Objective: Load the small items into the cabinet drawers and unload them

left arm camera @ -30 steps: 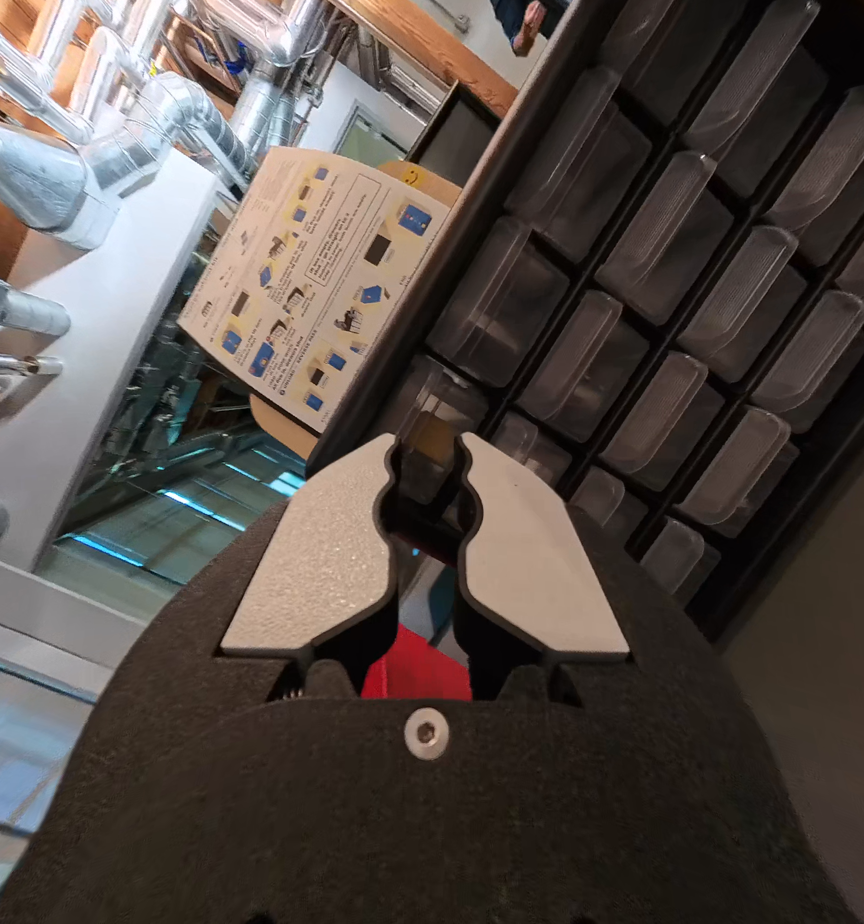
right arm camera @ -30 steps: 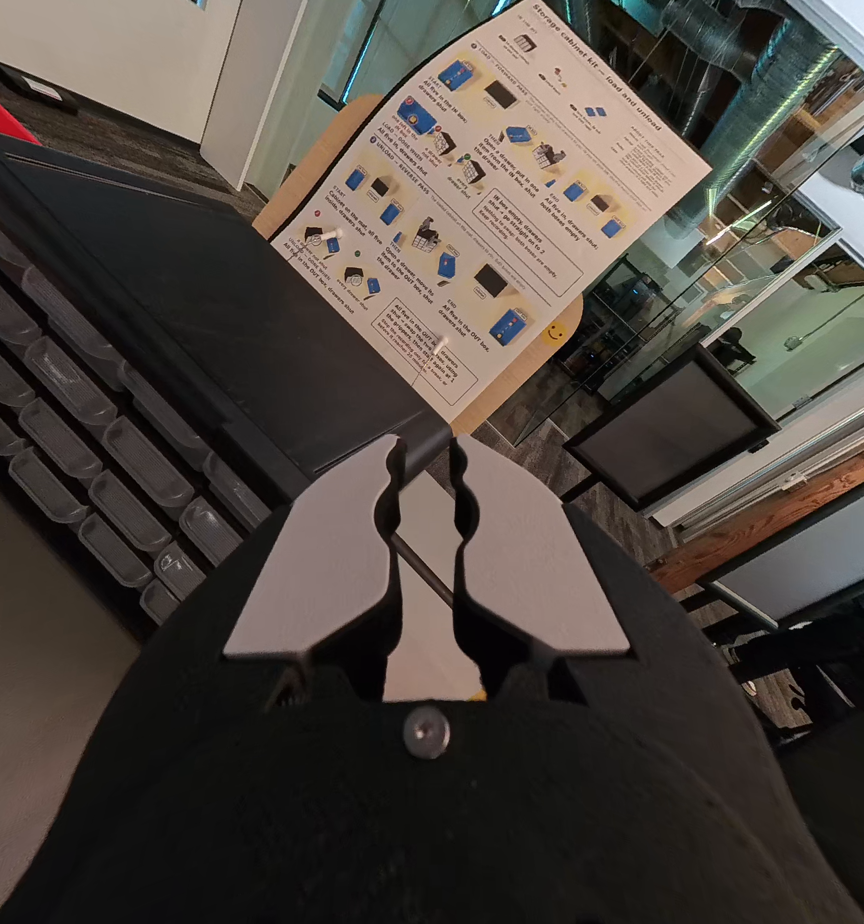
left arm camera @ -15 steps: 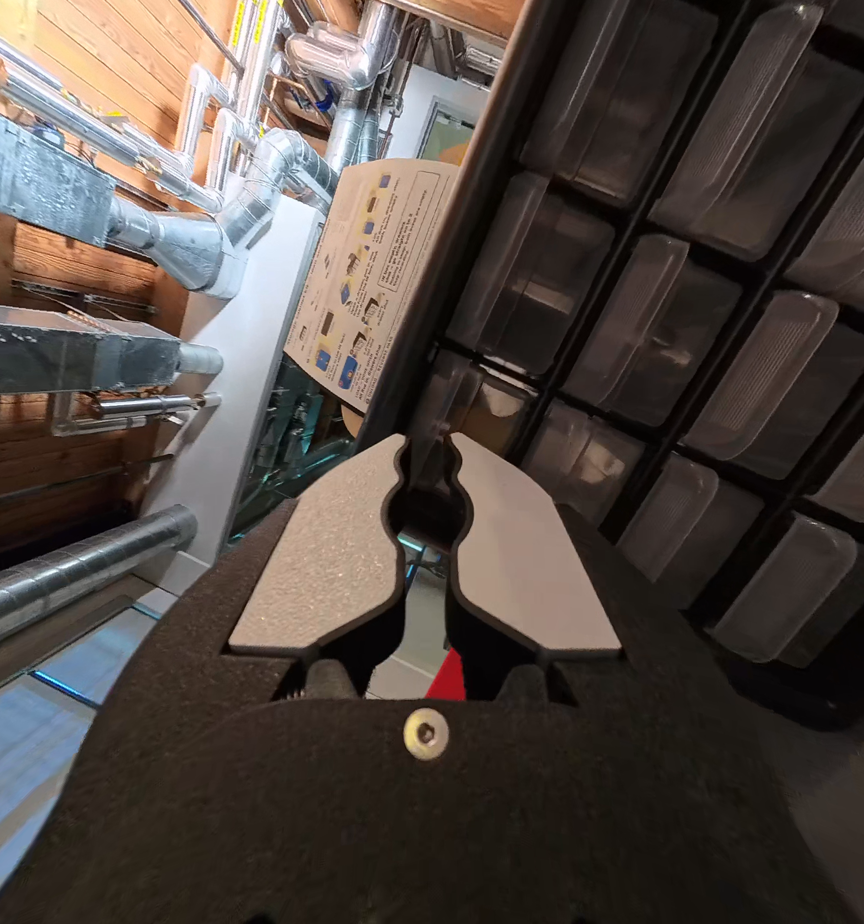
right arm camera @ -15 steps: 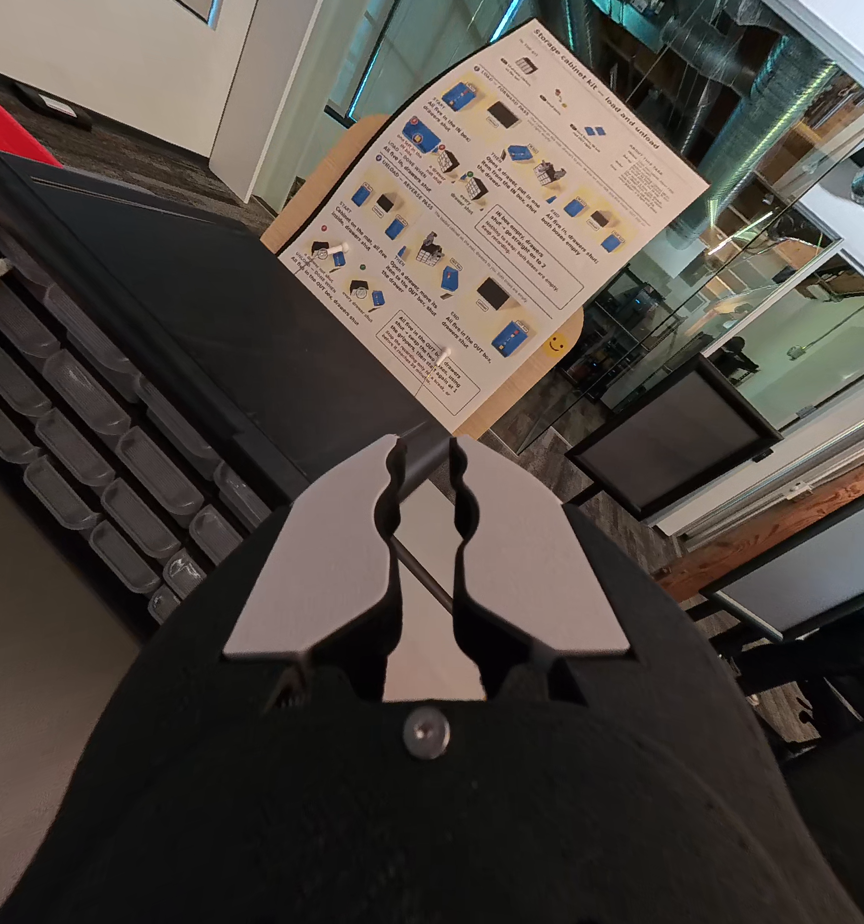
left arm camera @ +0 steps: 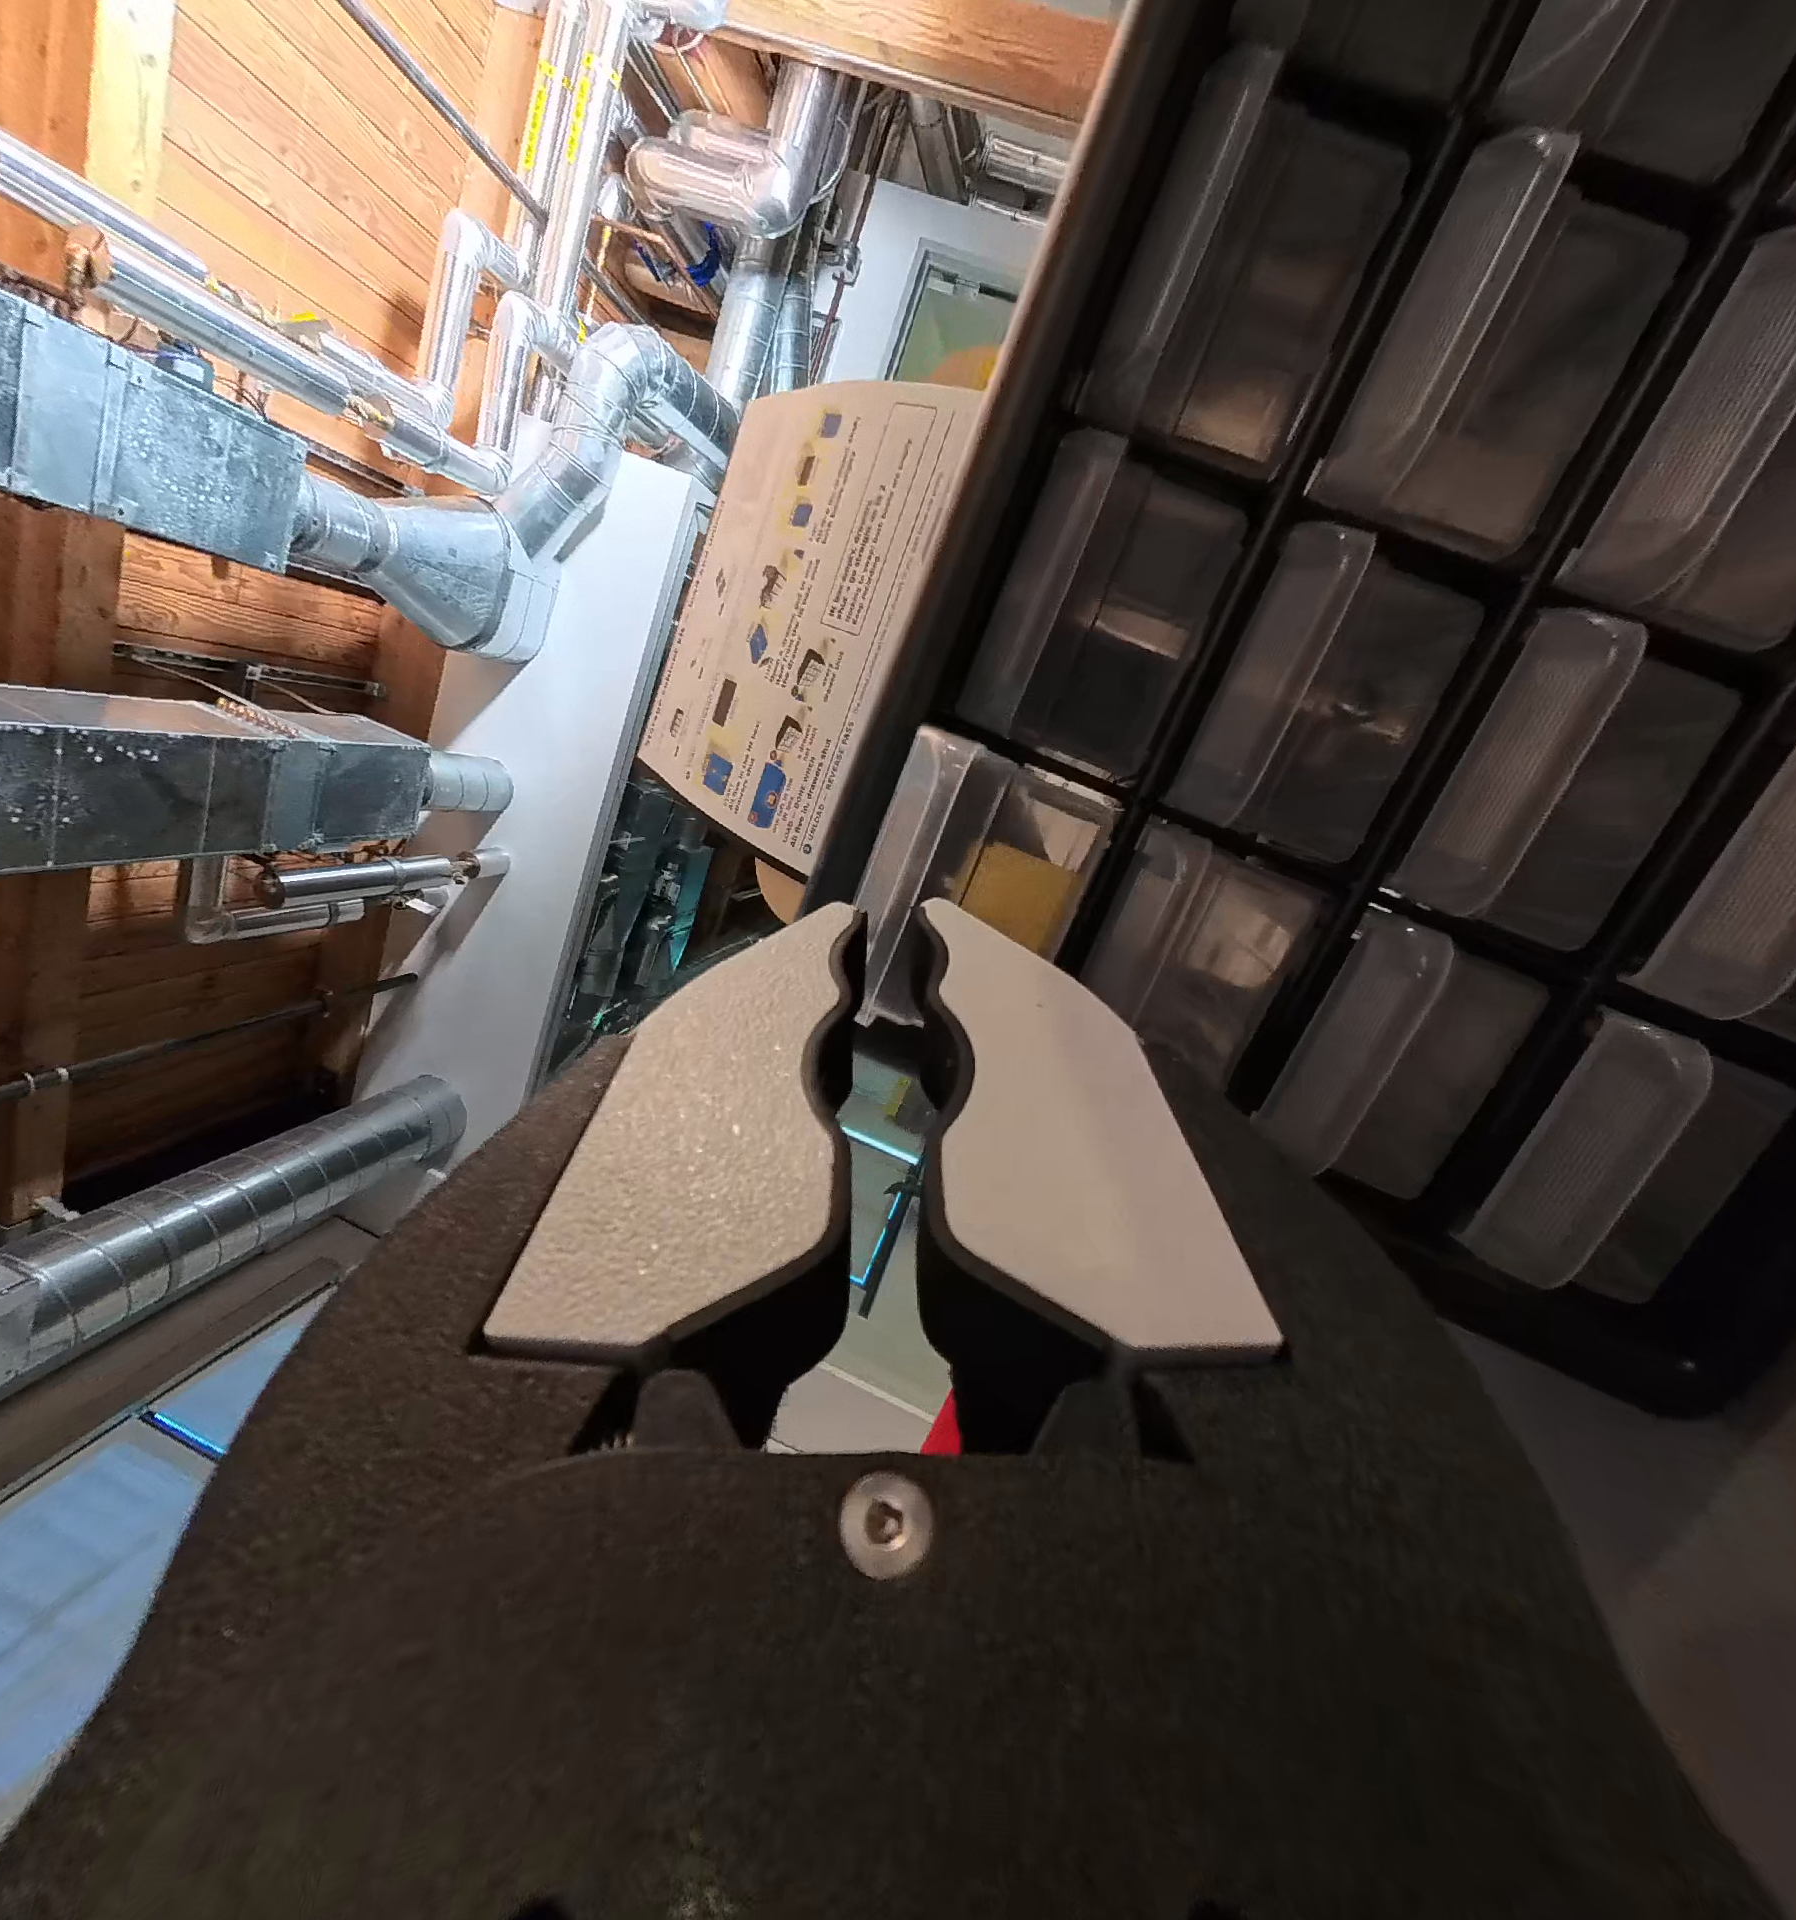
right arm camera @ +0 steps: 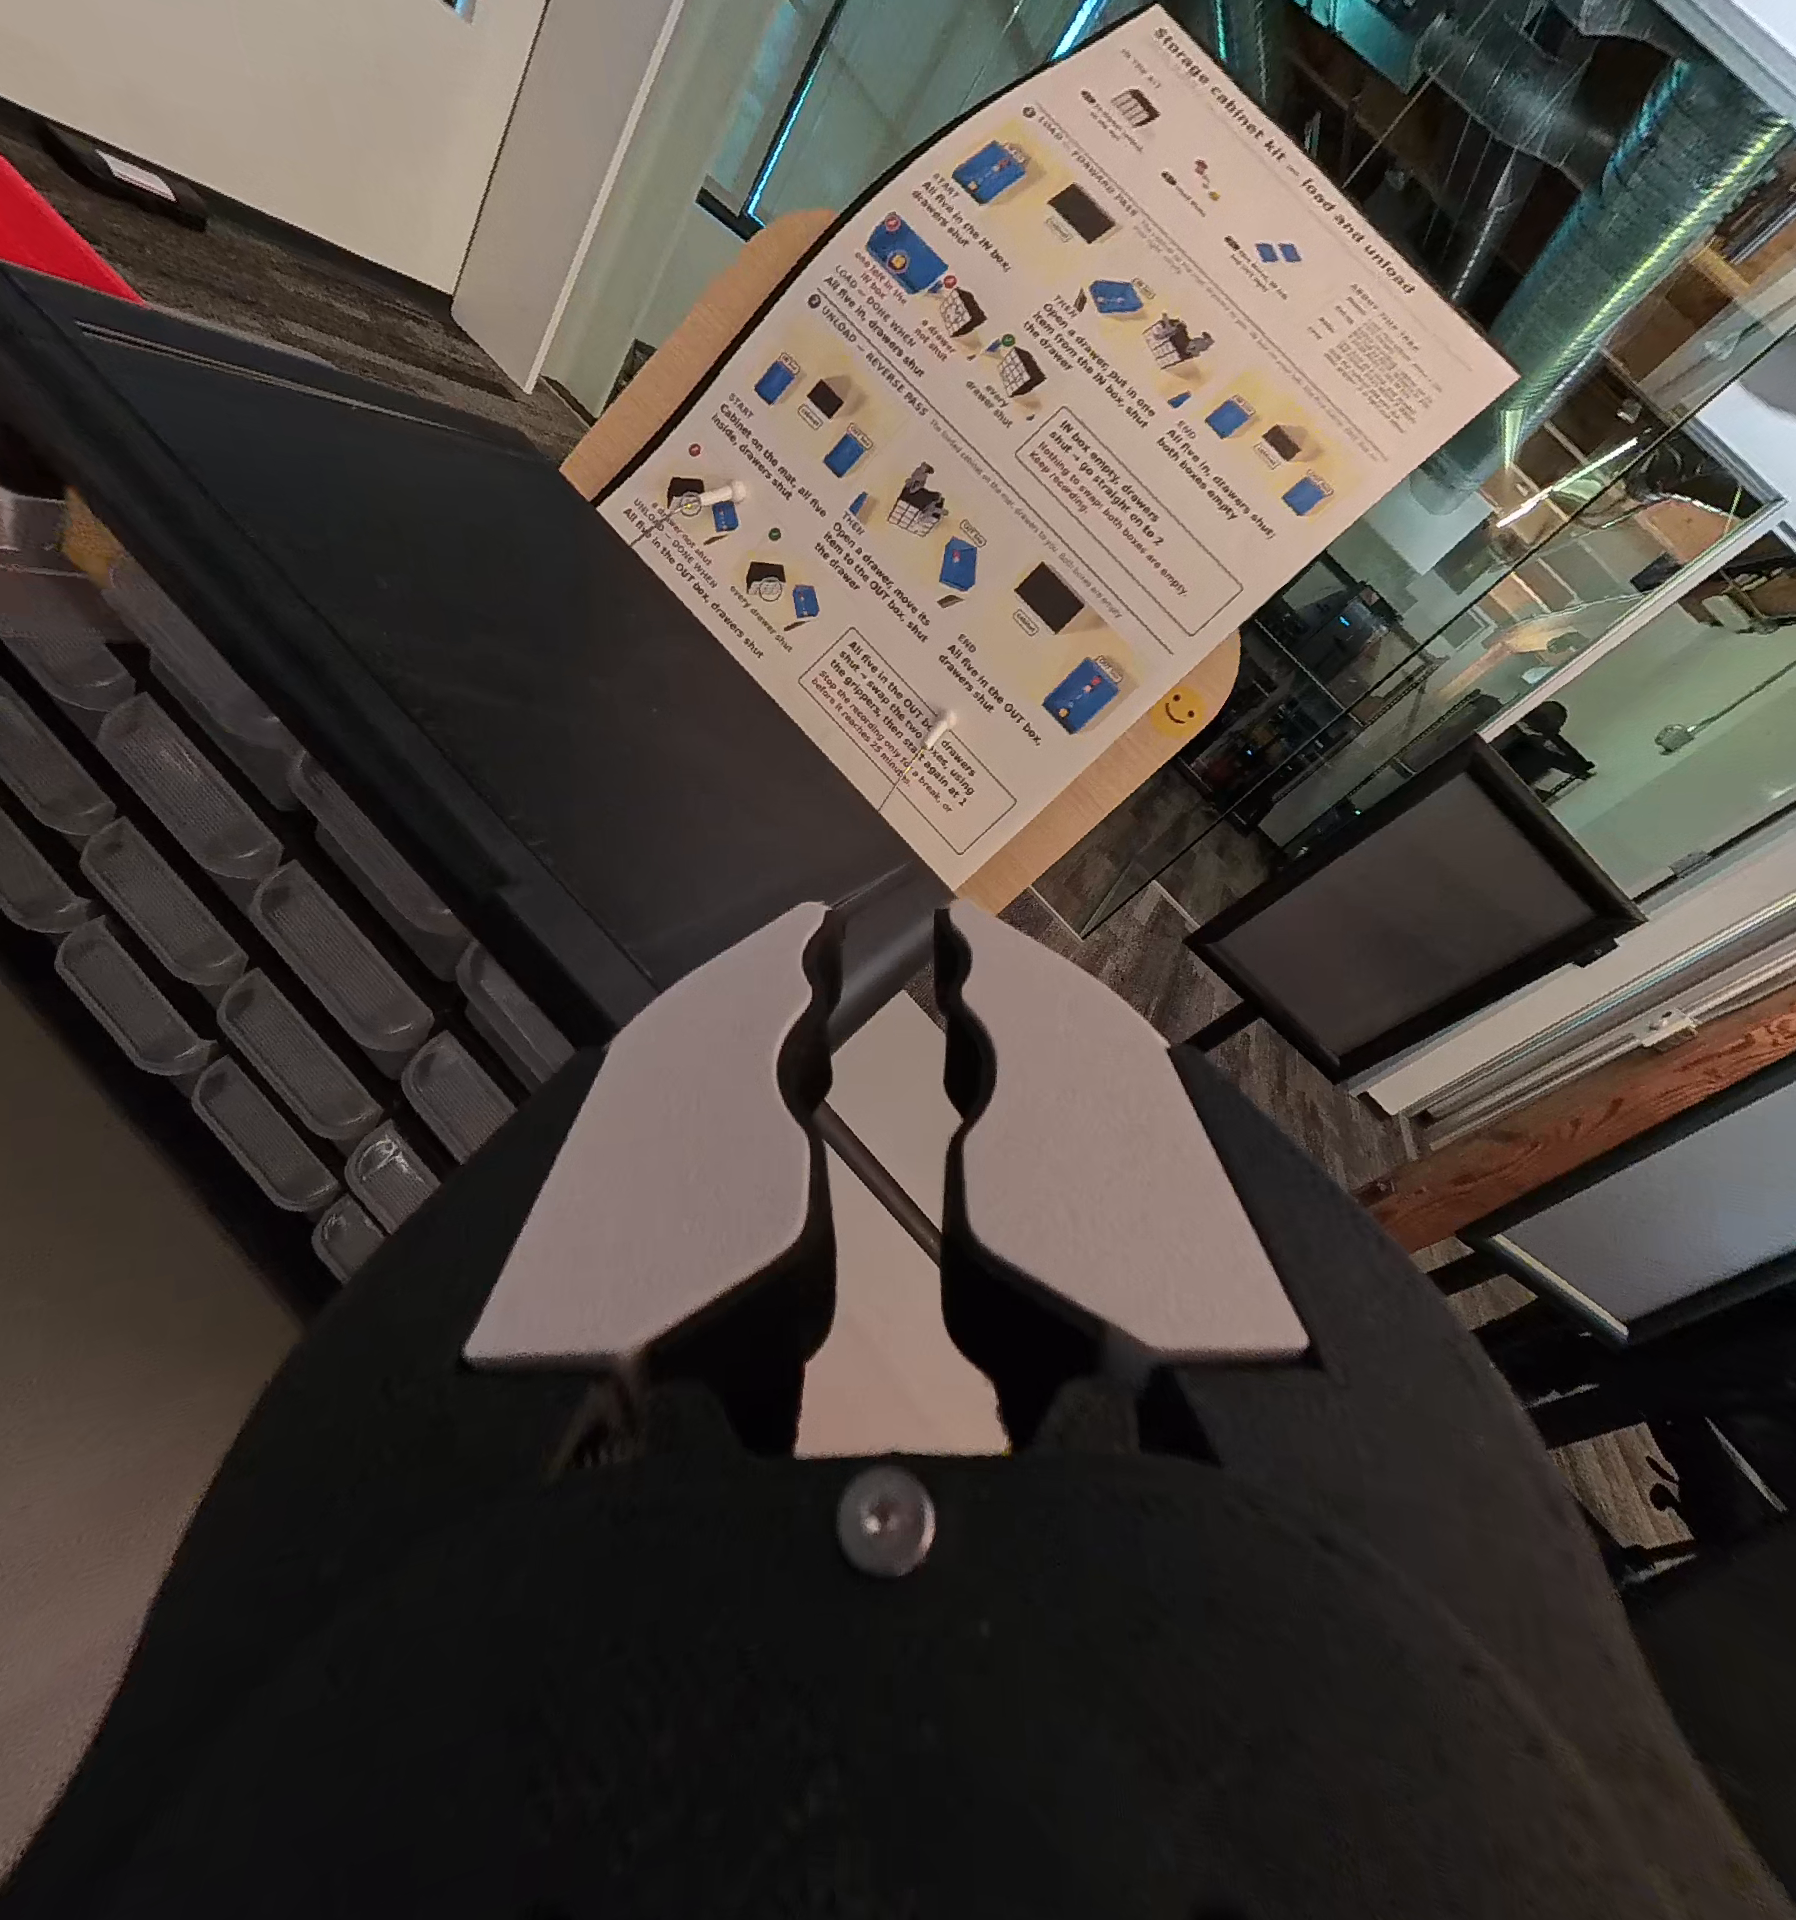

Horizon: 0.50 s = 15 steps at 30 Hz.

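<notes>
A: Left gripper (left arm camera: 891, 920) first: clenched, or loose?

B: Clenched, fingertips pinched on the front lip of a clear drawer (left arm camera: 935, 821) right at the tips, only a thin slit between them

A: And that drawer, in or out?

B: Out, standing proud of the black cabinet (left arm camera: 977, 582), at the corner of the grid, just ahead of the fingers

A: Anything inside?

B: A yellow item (left arm camera: 1008, 894), lying in it, just beyond the right fingertip. Too dim to name

A: Other drawers (left arm camera: 1445, 343)?

B: Flush in their slots, ahead and to the right of the tips. Beyond the cabinet's edge, to the left, an instruction sheet (left arm camera: 811, 623) and silver ducts (left arm camera: 146, 447)

A: Right gripper (right arm camera: 878, 920)?

B: Released, fingers a little apart, nothing between them. Poised over the cabinet's (right arm camera: 458, 623) far corner, dark top panel spreading to the left of the fingers

A: Same pulled drawer (right arm camera: 11, 540) visible from there?

B: Yes, far off to the left, jutting out of the front, a bit of yellow-brown showing in it

A: Straight ahead?

B: The instruction sheet (right arm camera: 1029, 416) on its board, just past the tips; a dark screen (right arm camera: 1393, 914) off to the right
</notes>
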Each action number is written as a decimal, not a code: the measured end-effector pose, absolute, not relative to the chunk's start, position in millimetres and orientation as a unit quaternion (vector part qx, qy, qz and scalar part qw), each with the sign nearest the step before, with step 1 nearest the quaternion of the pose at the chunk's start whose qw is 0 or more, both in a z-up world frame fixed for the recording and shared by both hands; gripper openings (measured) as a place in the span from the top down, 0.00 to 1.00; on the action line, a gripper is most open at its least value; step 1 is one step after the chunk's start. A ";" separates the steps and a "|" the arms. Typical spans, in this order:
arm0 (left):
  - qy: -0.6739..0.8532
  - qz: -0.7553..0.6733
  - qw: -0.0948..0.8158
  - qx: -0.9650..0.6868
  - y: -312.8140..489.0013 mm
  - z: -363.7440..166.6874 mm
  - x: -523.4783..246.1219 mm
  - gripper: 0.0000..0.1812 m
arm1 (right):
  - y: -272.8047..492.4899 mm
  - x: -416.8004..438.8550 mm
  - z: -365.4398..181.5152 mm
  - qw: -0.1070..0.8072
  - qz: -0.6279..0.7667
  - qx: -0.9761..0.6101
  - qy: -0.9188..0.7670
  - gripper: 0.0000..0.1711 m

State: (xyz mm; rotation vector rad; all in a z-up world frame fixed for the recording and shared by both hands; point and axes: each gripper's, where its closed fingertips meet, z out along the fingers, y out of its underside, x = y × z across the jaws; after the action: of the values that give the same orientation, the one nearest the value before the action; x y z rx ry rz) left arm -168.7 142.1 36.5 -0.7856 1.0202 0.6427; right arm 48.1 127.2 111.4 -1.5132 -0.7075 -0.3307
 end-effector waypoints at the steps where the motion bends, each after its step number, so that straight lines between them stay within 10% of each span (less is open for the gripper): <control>1: 0.467 0.295 0.752 -0.359 139.4 36.4 -169.0 0.96 | 127.2 47.7 111.3 0.659 -0.146 -0.668 -0.313 0.90; 15: 0.460 0.271 0.769 -0.351 98.4 35.5 -176.6 0.96 | 127.7 21.4 97.0 0.642 -0.118 -0.674 -0.346 0.90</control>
State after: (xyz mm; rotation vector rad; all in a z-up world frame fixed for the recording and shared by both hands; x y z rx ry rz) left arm -176.6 98.4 35.5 -0.7626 0.9975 0.5880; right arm 21.4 127.7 97.0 -1.5363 -0.7894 -0.2691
